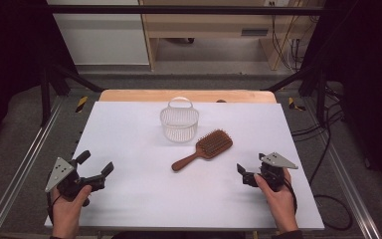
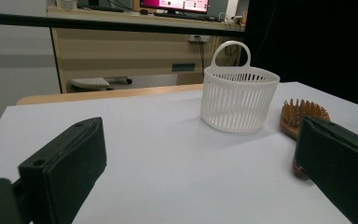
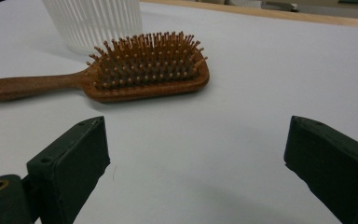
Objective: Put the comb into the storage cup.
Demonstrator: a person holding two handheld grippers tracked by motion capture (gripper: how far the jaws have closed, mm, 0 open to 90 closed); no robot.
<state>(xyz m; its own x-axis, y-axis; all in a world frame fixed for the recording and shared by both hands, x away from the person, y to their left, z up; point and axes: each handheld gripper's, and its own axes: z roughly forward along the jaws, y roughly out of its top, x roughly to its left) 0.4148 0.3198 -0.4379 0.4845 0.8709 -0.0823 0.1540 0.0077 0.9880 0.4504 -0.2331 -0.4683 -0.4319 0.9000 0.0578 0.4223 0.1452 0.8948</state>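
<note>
A wooden brush (image 1: 205, 148) is seen lying bristles-up mid-bench (image 1: 129, 199), just beside a white basket (image 1: 179, 123). The left tool (image 1: 95, 168) and right tool (image 1: 248, 172) are held near the front corners, both spread wide and empty. No legible writing is seen.

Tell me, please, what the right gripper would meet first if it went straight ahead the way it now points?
Most likely the brown wooden paddle hairbrush, lying bristles-up just ahead of the open right gripper, with bare white table between. The white slatted plastic basket stands behind it.
</note>
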